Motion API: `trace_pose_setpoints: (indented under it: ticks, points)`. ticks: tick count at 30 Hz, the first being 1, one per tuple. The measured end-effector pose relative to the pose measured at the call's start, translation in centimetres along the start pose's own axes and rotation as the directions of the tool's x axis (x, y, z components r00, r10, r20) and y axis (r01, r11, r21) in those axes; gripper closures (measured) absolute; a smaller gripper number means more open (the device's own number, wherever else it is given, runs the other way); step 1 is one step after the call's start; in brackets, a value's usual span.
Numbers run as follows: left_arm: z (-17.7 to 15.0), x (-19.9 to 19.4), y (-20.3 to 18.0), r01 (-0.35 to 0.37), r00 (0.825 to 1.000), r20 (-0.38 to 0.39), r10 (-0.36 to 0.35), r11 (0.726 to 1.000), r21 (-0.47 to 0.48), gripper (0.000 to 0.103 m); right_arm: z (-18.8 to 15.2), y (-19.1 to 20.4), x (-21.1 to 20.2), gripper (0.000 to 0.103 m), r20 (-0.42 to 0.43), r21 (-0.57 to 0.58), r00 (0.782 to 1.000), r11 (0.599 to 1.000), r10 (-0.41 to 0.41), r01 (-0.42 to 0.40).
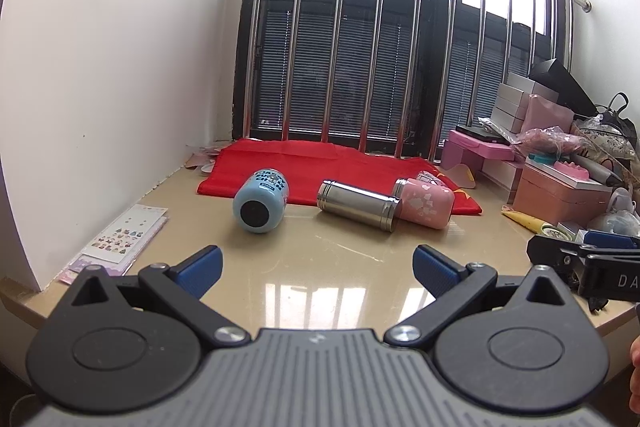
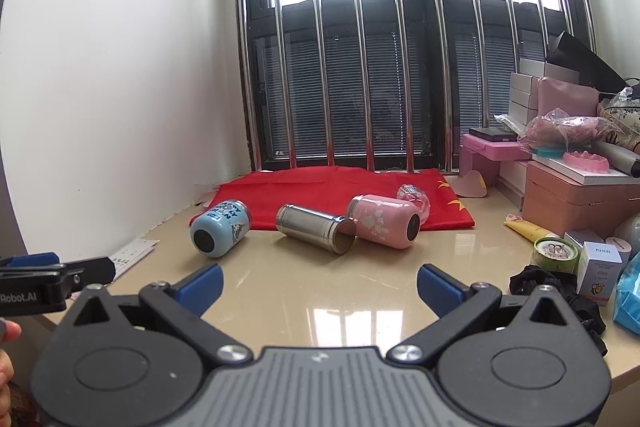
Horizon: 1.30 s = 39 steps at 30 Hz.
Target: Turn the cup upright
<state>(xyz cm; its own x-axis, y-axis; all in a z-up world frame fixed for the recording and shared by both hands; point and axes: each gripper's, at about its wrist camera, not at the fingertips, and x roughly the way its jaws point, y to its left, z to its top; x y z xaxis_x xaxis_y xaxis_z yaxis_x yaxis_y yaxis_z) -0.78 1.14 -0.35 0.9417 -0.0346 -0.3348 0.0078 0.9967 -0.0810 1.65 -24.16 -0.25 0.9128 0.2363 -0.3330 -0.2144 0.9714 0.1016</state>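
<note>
Lying sideways on the table (image 1: 320,267): three cups (image 1: 356,205), beyond two grippers (image 1: 318,267), jaws wide open, empty.

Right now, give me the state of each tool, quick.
Left tool: open, holding nothing, short of the three lying cups.
Right tool: open, holding nothing, also short of the cups.

Glossy beige stone table (image 2: 320,291) bearing a red cloth (image 2: 340,191) by the window; along the cloth's near edge lie a light-blue printed cup (image 2: 218,229), a cylindrical steel cup (image 2: 316,227) and a pink flowered cup (image 2: 384,221).
</note>
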Motion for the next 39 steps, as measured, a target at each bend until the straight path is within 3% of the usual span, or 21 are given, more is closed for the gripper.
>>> trace_pose_setpoints:
  ticks: [39]
  points:
    - [0.12, -0.25, 0.02, 0.000, 1.000, 0.009, 0.000, 1.000, 0.003, 0.000, -0.14, 0.08, -0.44, 0.000, 0.015, -0.017, 1.000, 1.000, -0.002, 0.002]
